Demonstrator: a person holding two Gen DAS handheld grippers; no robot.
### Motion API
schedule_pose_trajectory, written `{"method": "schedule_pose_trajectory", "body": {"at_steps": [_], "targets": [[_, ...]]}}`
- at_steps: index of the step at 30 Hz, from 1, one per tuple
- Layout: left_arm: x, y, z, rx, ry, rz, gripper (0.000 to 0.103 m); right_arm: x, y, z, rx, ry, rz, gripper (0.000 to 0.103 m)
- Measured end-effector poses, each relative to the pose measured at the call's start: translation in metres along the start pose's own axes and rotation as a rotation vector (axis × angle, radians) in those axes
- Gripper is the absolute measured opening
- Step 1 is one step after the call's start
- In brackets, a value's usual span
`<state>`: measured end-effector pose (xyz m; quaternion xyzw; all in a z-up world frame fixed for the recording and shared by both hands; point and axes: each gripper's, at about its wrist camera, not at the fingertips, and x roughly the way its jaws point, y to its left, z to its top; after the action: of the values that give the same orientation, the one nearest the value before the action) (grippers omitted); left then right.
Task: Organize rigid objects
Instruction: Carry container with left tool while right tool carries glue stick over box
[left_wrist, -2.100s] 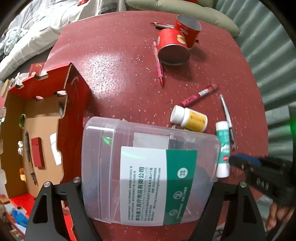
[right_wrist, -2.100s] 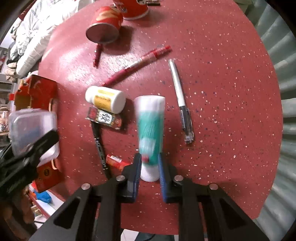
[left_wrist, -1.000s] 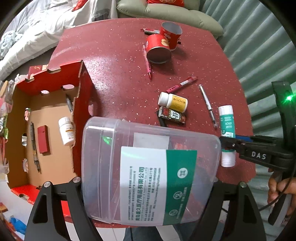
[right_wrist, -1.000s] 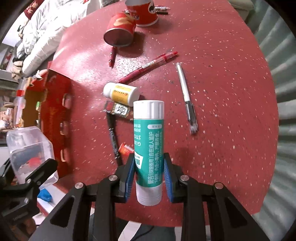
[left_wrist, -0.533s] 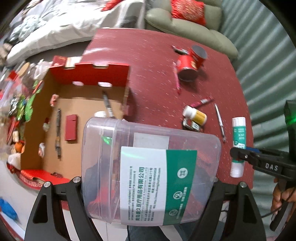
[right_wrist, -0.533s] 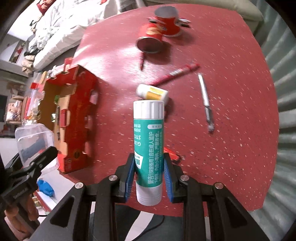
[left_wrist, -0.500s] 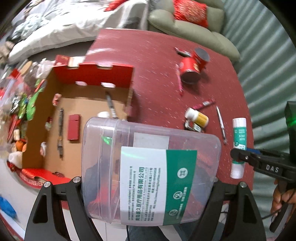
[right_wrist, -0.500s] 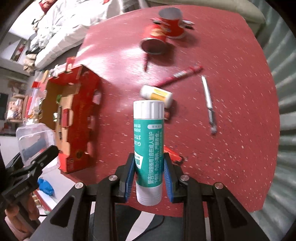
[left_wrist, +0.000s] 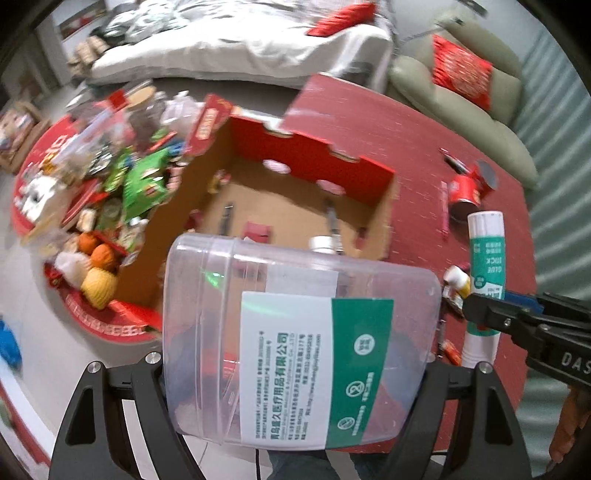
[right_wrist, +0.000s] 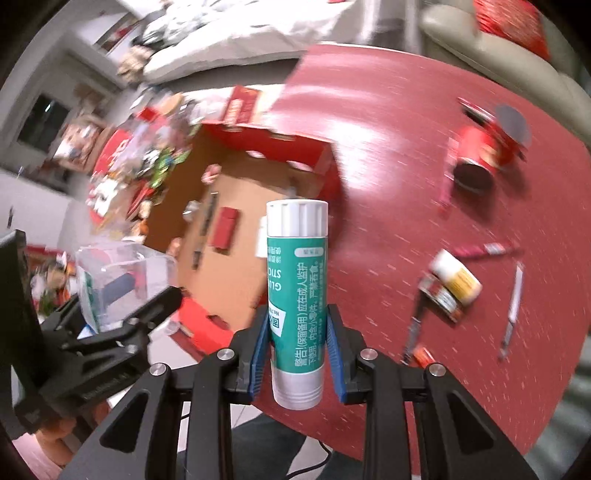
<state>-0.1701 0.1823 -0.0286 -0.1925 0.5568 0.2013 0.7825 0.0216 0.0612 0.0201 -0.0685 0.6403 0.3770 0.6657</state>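
Note:
My left gripper (left_wrist: 295, 369) is shut on a clear plastic container (left_wrist: 295, 339) with a white and green label, held in the air in front of the red cardboard box (left_wrist: 295, 206). My right gripper (right_wrist: 298, 354) is shut on a green and white glue stick (right_wrist: 297, 288), held upright above the table edge; it also shows in the left wrist view (left_wrist: 484, 258). The box (right_wrist: 236, 236) is open at the top and holds pens, a small red case and a white bottle. The left gripper with its container shows in the right wrist view (right_wrist: 122, 280).
On the red table (right_wrist: 388, 147) lie two red cans (right_wrist: 484, 155), a white pill bottle (right_wrist: 456, 277), a silver pen (right_wrist: 513, 306), a red marker (right_wrist: 484, 251) and small packets. Left of the box, the floor holds a pile of snacks and fruit (left_wrist: 96, 199). A sofa (left_wrist: 461, 81) stands behind.
Both grippers have risen and swung left towards the open box, each keeping its object. The box and the floor clutter now fill more of both views.

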Motion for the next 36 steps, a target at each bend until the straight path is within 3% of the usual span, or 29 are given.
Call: {"method": "schedule_pose_trajectory", "body": {"at_steps": [7,12,36], "targets": [[0.0,0.041,-0.003,-0.096,-0.011,0.062,0.084,0.019,0.051,0.016,-0.115,0.02,0.039,0.03],[0.0,0.056,-0.003,-0.132,-0.018,0.08,0.084,0.027,0.063,0.019,-0.146,0.037,0.043,0.03],[0.014,0.06,0.007,-0.089,0.0,0.073,0.084,0.035,0.074,0.029,-0.144,0.043,0.021,0.031]]}}
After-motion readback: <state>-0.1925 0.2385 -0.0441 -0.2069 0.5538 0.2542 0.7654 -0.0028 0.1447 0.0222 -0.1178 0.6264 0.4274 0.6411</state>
